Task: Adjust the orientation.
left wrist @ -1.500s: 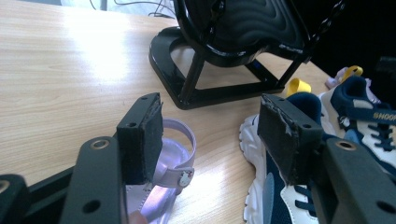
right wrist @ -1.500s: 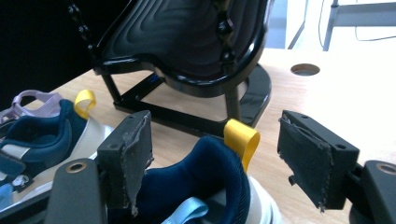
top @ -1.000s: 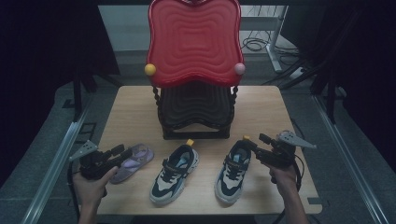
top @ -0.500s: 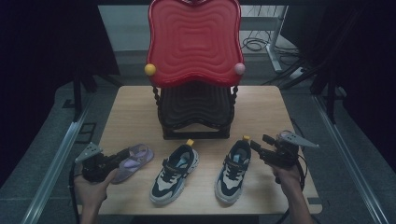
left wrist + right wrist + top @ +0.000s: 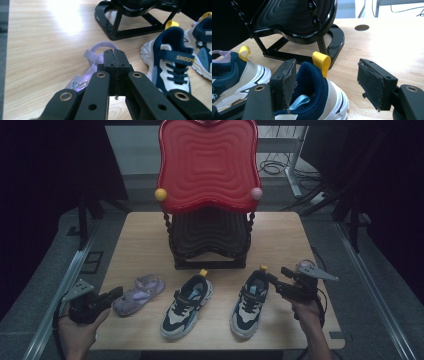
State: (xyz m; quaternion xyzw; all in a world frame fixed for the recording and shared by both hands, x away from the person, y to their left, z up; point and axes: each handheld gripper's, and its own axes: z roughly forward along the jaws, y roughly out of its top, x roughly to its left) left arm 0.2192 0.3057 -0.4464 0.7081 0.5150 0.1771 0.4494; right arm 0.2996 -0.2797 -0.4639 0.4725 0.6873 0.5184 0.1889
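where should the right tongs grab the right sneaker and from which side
Grip the padded heel collar of the right sneaker, just by the yellow pull loop, coming from behind the heel. The heel faces the rack and stands highest, and the open right tongs straddle one side of the collar, so closing there probably pinches firm material.

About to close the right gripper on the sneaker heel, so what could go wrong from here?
1. The right gripper is open, with only one jaw beside the right sneaker collar; closing now might pinch the collar edge or yellow pull tab and slip.
2. The black rack base stands close behind that heel; lifting forward could catch it.
3. The left gripper is shut, pointing over the purple sandal; advancing could shove it.
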